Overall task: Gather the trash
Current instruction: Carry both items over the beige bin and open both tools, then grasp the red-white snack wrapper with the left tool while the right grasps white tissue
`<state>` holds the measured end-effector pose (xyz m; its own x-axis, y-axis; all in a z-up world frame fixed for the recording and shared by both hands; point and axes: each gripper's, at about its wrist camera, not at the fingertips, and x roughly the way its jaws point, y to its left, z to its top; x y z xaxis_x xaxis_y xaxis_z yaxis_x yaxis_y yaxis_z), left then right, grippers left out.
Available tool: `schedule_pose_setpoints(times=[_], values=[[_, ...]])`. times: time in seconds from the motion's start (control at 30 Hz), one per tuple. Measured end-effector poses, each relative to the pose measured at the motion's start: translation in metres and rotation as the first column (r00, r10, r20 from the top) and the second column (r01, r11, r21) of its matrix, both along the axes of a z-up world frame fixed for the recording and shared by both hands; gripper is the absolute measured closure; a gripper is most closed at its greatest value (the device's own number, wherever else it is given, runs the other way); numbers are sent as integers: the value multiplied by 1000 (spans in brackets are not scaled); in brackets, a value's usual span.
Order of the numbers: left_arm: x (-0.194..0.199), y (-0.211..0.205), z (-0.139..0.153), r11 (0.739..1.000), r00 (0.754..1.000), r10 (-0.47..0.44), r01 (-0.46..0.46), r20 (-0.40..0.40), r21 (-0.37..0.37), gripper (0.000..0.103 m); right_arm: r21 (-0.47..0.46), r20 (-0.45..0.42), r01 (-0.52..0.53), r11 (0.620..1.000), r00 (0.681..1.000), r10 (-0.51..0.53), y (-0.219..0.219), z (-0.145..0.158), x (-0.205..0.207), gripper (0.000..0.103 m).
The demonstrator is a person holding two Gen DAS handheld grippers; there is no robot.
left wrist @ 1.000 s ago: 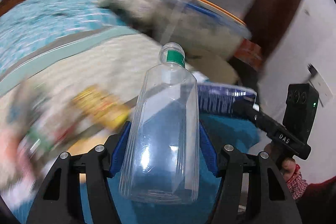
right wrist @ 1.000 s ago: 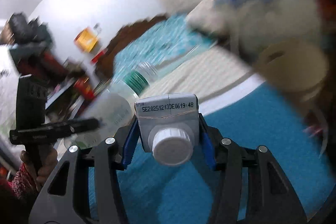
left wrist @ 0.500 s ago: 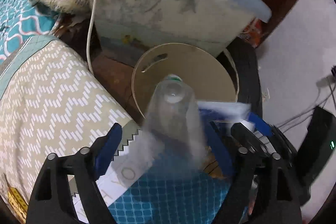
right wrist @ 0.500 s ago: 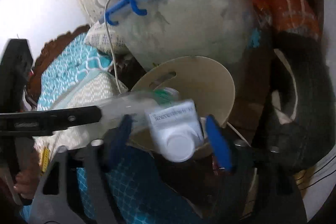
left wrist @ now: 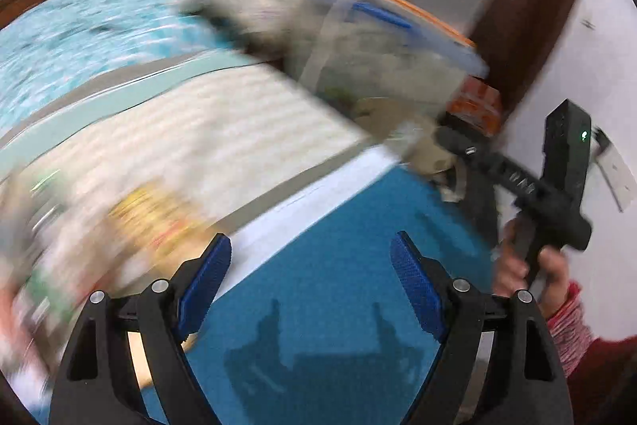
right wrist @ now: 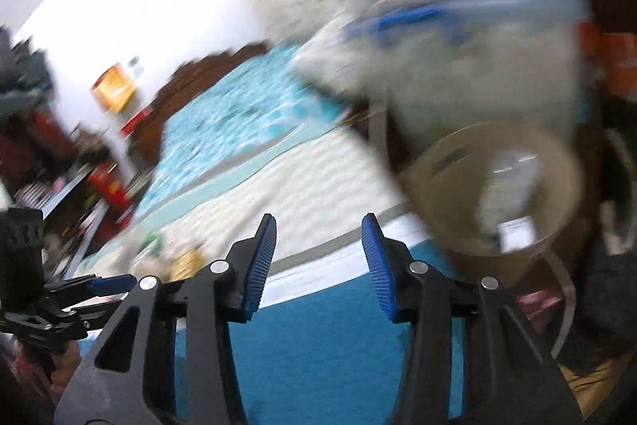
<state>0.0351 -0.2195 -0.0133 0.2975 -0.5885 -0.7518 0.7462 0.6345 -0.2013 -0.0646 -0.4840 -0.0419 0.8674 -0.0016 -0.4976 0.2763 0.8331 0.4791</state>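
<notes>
Both views are motion-blurred. My left gripper [left wrist: 310,257] is open and empty above a blue cloth [left wrist: 338,265]. My right gripper [right wrist: 318,245] is open and empty over the same blue cloth [right wrist: 326,345]. A tan round bin [right wrist: 497,186] stands to the right of my right gripper, with pale trash [right wrist: 505,194] inside it. The bin [left wrist: 398,122] shows blurred at upper right in the left wrist view. Blurred yellow wrappers [left wrist: 147,210] lie on the bed to the left. The right gripper's body [left wrist: 517,178] shows in the left wrist view.
A bed with a chevron-patterned cover [left wrist: 179,138] and a turquoise sheet [right wrist: 239,114] lies to the left. A large clear tub with a blue handle [right wrist: 458,66] stands behind the bin. A white wall [left wrist: 597,66] is at right.
Both grippers have let go: the clear bottle and the white carton have left the jaws. Both grippers have pulled back from the bin over the blue cloth.
</notes>
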Motion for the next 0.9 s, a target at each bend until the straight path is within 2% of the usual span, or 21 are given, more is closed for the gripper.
schedule_pose_setpoints(times=[0.07,0.1,0.17,0.2,0.23,0.27,0.3,0.33,0.4,0.47,0.53,0.57,0.6,0.63,0.67,0.7,0.77,0.9], values=[[5,54,-1,991,991,126,-127,40,28,25,14,-20,-94,995,995,94,32,-2,20,54],[9,89,-2,972,972,224,-228,72,56,25,25,-32,-153,988,988,153,51,-4,33,54],[16,131,-5,930,929,344,-357,134,89,25,48,-52,-241,969,968,244,85,-7,56,53],[19,153,-9,899,900,403,-423,164,112,25,60,-64,-290,955,954,294,106,-8,71,50],[23,169,-14,876,880,441,-465,175,130,25,61,-72,-338,939,937,342,126,-8,86,48],[27,183,-22,859,866,470,-493,173,136,25,55,-78,-366,929,926,369,140,-8,96,40],[30,191,-28,853,860,482,-505,168,134,24,39,-95,-396,918,913,398,160,-9,111,33],[34,194,-32,849,857,488,-511,167,137,22,30,-109,-417,908,902,418,178,-10,126,32],[40,197,-44,847,857,491,-511,154,144,16,39,-133,-453,891,881,454,203,-14,148,32],[48,194,-53,856,868,483,-496,115,147,16,38,-174,-465,885,869,464,227,-19,171,32],[57,190,-57,852,864,494,-503,95,145,16,16,-210,-468,884,862,460,243,-23,188,31],[60,191,-60,847,860,503,-511,89,147,21,-7,-235,-468,884,860,454,252,-26,197,31],[67,198,-67,841,855,515,-518,62,157,39,-21,-256,-468,883,857,448,256,-28,204,34],[69,200,-70,844,858,513,-511,31,162,55,-19,-272,-480,877,846,458,262,-32,210,42],[69,208,-74,850,861,509,-501,-6,163,62,-17,-279,-496,868,836,473,264,-35,210,70],[63,214,-71,853,862,507,-502,2,140,74,-25,-281,-503,864,833,476,264,-33,207,75],[51,222,-67,858,867,499,-495,13,136,76,5,-234,-509,861,837,495,260,-25,193,81],[12,248,-43,891,892,452,-453,22,24,77,-21,-115,-510,860,856,504,252,1,147,81]])
